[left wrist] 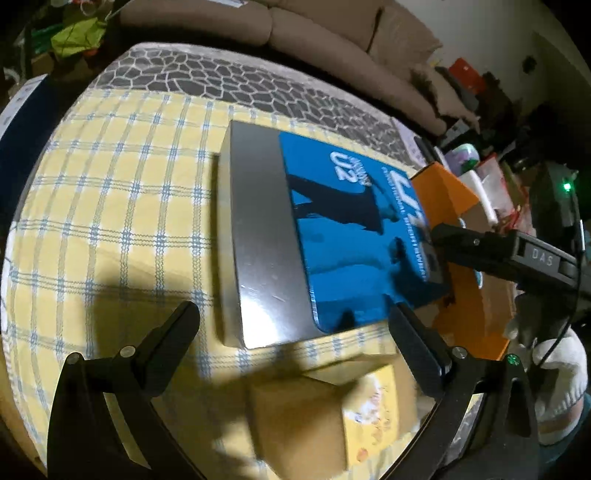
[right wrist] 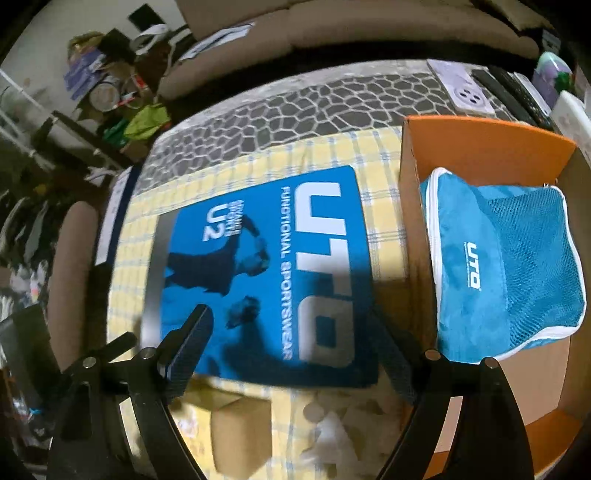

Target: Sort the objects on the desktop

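A flat blue and silver UTO sportswear box (left wrist: 295, 236) lies on the yellow checked cloth (left wrist: 110, 206); it also shows in the right wrist view (right wrist: 266, 266). A blue UTO mesh pouch (right wrist: 506, 266) lies inside an open orange-edged cardboard box (right wrist: 480, 144). My left gripper (left wrist: 295, 339) is open and empty, its fingers spread at the near edge of the UTO box. My right gripper (right wrist: 291, 343) is open and empty above the box's near end; it appears from the side in the left wrist view (left wrist: 443, 236).
A small brown and yellow carton (left wrist: 325, 417) sits at the table's near edge. A dark mosaic-patterned table top (right wrist: 295, 107) borders the cloth. A white power strip (right wrist: 465, 88) lies behind the orange box. A brown sofa (left wrist: 314, 29) and clutter stand beyond.
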`<state>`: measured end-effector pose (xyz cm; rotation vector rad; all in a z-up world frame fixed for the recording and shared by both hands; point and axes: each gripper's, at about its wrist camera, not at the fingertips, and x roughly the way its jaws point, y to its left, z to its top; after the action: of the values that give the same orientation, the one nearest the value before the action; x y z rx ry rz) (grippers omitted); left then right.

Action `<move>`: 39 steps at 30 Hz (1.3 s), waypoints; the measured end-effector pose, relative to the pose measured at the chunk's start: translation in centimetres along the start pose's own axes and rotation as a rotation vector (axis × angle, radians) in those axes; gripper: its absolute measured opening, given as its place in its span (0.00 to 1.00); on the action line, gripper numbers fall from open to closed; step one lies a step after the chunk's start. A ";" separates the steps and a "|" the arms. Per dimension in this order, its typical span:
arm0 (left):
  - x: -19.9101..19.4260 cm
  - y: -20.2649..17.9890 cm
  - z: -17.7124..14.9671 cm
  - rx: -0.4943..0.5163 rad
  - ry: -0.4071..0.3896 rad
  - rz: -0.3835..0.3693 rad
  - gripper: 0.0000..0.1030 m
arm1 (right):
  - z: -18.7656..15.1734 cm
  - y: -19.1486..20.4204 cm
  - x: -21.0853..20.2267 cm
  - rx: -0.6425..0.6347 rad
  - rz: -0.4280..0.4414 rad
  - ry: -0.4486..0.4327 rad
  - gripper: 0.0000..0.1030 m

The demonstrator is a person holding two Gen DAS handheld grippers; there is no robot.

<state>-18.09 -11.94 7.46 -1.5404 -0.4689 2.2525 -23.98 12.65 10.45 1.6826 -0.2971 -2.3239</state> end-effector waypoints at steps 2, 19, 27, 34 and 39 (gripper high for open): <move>0.7 0.5 0.0 -0.013 0.010 -0.011 0.99 | 0.2 0.1 0.8 0.002 -0.021 0.014 0.85; 3.9 1.6 -0.3 -0.081 0.052 -0.064 0.99 | 1.2 1.1 3.2 -0.053 -0.181 0.077 0.93; 2.2 1.4 0.2 -0.070 0.000 -0.044 0.98 | 0.8 2.0 2.7 -0.052 -0.099 0.062 0.98; -1.2 0.6 0.3 -0.068 -0.084 -0.054 0.98 | 0.5 4.7 -0.4 -0.133 -0.088 -0.004 0.98; -4.0 -1.2 0.0 -0.027 -0.142 -0.057 0.98 | 0.5 5.7 -4.0 -0.172 -0.069 -0.076 0.98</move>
<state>-16.59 -12.80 11.27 -1.3673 -0.5774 2.3294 -22.72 8.60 15.97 1.5493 -0.0524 -2.3901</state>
